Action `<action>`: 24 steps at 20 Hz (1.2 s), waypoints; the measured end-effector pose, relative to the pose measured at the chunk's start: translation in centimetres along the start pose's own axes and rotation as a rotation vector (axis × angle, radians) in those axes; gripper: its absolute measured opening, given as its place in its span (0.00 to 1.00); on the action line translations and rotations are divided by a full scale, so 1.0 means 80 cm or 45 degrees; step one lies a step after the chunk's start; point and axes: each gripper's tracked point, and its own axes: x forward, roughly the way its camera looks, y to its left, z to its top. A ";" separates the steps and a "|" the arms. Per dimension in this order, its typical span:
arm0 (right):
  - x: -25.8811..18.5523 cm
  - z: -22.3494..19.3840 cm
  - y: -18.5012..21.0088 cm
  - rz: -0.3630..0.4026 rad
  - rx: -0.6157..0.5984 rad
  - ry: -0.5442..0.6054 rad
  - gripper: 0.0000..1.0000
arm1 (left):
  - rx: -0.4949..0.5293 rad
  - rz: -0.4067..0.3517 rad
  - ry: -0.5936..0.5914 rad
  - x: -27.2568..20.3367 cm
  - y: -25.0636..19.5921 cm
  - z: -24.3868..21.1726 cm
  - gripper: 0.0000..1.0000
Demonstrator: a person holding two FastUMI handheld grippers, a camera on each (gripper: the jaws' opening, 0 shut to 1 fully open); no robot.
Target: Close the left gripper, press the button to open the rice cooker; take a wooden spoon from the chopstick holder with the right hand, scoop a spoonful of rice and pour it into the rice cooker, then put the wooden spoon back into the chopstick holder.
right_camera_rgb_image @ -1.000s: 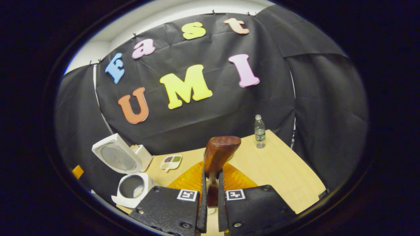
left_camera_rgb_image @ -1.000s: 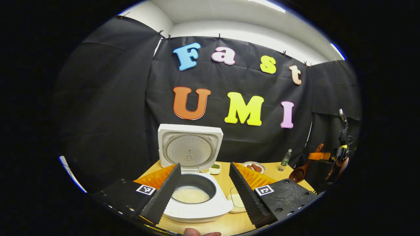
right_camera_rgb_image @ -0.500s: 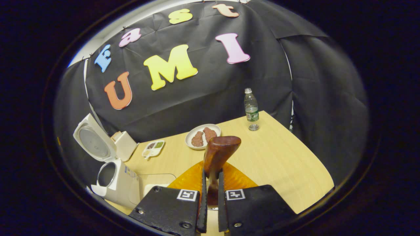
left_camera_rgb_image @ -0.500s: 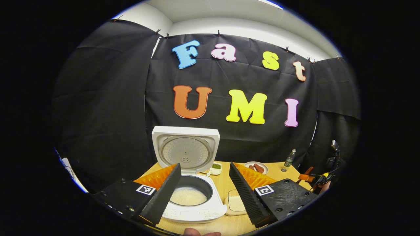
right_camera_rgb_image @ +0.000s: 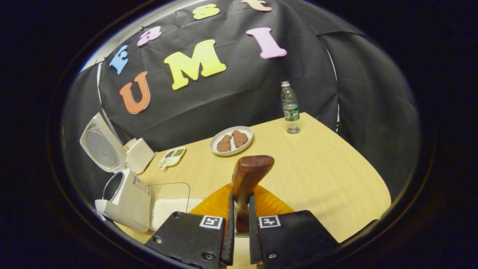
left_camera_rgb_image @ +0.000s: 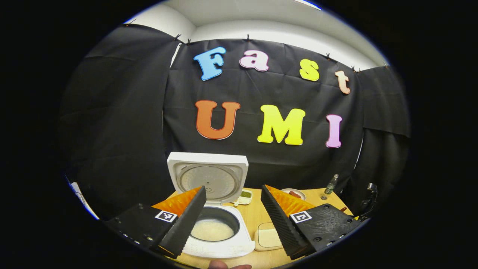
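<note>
In the right gripper view the right gripper (right_camera_rgb_image: 239,224) pinches the handle of the wooden spoon (right_camera_rgb_image: 249,172) between both fingers; its dark reddish-brown bowl rises just ahead of the fingertips, above the table (right_camera_rgb_image: 321,175). Each finger block carries a small black-and-white square marker; no other writing is readable. Half a second ago the same grip held, but the view has since dipped, so more tabletop shows. To the left, a clear container of rice (right_camera_rgb_image: 170,203) sits just beside the white rice cooker (right_camera_rgb_image: 125,200), lid up. Farther back lie a small divided dish (right_camera_rgb_image: 171,157), a plate (right_camera_rgb_image: 230,141) with two brown pieces, and a water bottle (right_camera_rgb_image: 290,107), its label too small to read.

In the left gripper view the left gripper (left_camera_rgb_image: 233,218) stands wide apart and empty over the rice cooker (left_camera_rgb_image: 218,233), whose pot holds white rice; the raised lid (left_camera_rgb_image: 208,177) faces the camera.
</note>
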 end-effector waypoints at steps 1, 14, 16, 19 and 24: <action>-0.003 0.001 0.001 0.008 -0.004 -0.008 0.22 | 0.015 -0.004 -0.010 0.006 -0.001 0.004 0.94; -0.121 0.099 -0.041 -0.257 0.036 -0.288 0.70 | -0.001 -0.097 -0.069 0.057 0.000 0.046 0.94; -0.148 0.120 -0.024 -0.263 0.033 -0.336 0.80 | 0.018 -0.096 -0.081 0.075 0.008 0.055 0.94; -0.190 0.143 -0.013 -0.333 0.009 -0.417 0.94 | 0.038 -0.072 -0.080 0.108 0.022 0.062 0.94; -0.228 0.162 0.018 -0.360 -0.019 -0.465 0.96 | 0.081 -0.044 -0.087 0.143 0.034 0.079 0.94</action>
